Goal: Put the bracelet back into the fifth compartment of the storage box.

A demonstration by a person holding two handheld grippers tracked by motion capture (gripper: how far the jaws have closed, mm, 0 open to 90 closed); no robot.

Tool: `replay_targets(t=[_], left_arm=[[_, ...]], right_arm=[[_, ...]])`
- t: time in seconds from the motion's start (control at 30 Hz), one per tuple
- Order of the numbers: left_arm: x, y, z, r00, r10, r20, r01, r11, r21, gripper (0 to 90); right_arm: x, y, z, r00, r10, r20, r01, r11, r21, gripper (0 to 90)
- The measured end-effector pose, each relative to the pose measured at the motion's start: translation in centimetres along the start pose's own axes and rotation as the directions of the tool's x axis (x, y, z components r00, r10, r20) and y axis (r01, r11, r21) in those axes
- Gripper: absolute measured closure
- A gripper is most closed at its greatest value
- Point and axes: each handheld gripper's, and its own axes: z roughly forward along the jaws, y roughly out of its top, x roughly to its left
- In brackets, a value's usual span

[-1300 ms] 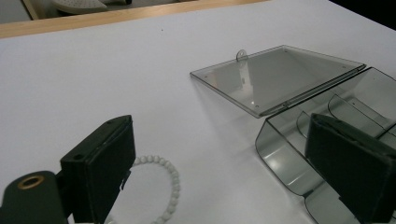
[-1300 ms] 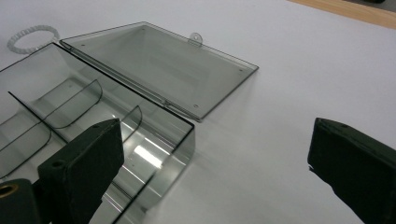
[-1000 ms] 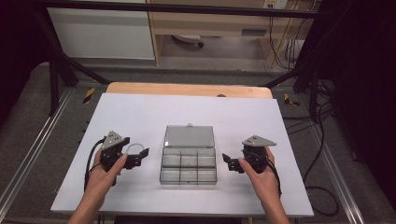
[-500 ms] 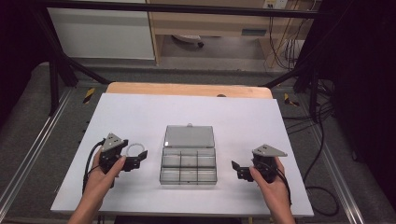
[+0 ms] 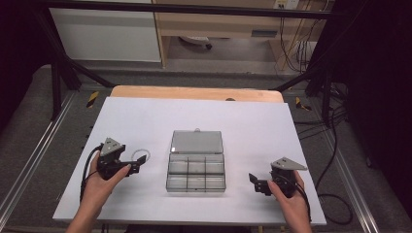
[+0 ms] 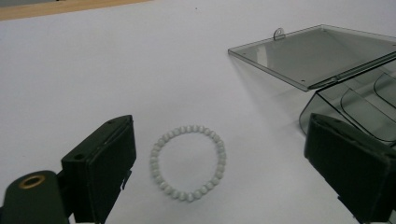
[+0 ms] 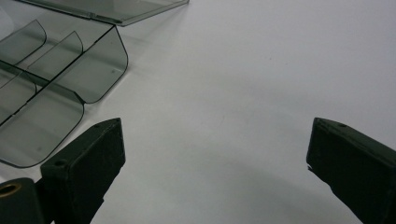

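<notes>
White sheeting covers the table [image 5: 145, 121], with a strip of bare wood along its far edge and dark floor, rails and cables around it. At the middle sits a clear plastic box [image 5: 196, 174] split into small compartments, all of them looking empty, its lid [image 5: 197, 142] swung back flat so they lie open from above. A bracelet of pale beads [image 6: 188, 162] lies flat on the sheet just left of the box, apart from it. The left gripper [image 5: 135, 163] is held low with its jaws spread wide on either side of the bracelet, touching nothing, likely lined up to close on the beads and carry them to a compartment. The right gripper [image 5: 256, 184] waits near the box's right side, jaws likewise wide and empty, pointed toward the box, perhaps ready to steady it.
</notes>
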Motion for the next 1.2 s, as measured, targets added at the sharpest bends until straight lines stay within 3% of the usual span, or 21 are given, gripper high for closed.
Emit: replay_targets(t=[0.13,0.23,0.47,0.53,0.57,0.63,0.83,1.07,1.2], left_arm=[[0.4,-0.2,0.1,0.9999,-0.002,-0.017,0.002,0.9997,0.022,11.0],[0.8,-0.4,0.4,0.9979,-0.041,-0.049,0.043,0.9979,0.049,13.7],[0.6,-0.8,1.0,0.9979,-0.029,-0.058,0.035,0.9944,0.1,25.1],[0.1,-0.8,1.2,0.998,-0.008,-0.062,0.015,0.9942,0.106,31.4],[-0.3,-0.8,1.7,0.9992,0.006,-0.039,-0.001,0.9931,0.118,32.9],[-0.7,-1.0,2.4,0.9991,0.023,-0.035,-0.018,0.9908,0.134,37.3],[-1.3,-1.5,4.3,0.9993,0.034,-0.017,-0.03,0.9815,0.189,56.1],[-2.1,-1.7,5.1,0.9962,0.084,-0.023,-0.078,0.9802,0.182,67.4],[-2.0,-1.7,5.1,0.9962,0.087,-0.008,-0.084,0.9809,0.176,77.4]], right_arm=[[0.0,-0.1,0.2,1.0,0.007,0.0,-0.007,1.0,0.012,4.5],[0.0,-0.1,0.3,1.0,0.003,-0.001,-0.003,1.0,0.015,4.4],[0.2,-0.1,0.7,0.9998,-0.012,-0.013,0.012,0.999,0.039,4.4],[0.3,-0.2,0.9,0.9997,-0.02,-0.013,0.02,0.999,0.042,4.4],[0.2,-0.2,0.9,0.9997,-0.022,-0.012,0.022,0.999,0.046,4.5],[0.2,-0.2,1.0,0.9997,-0.02,-0.012,0.021,0.999,0.048,4.5],[0.2,-0.3,1.3,0.9997,-0.021,-0.014,0.022,0.998,0.059,4.7],[0.1,-0.4,1.3,0.9998,-0.019,-0.01,0.02,0.998,0.058,4.9],[0.2,-0.3,1.2,0.9997,-0.021,-0.01,0.021,0.998,0.057,5.1]])
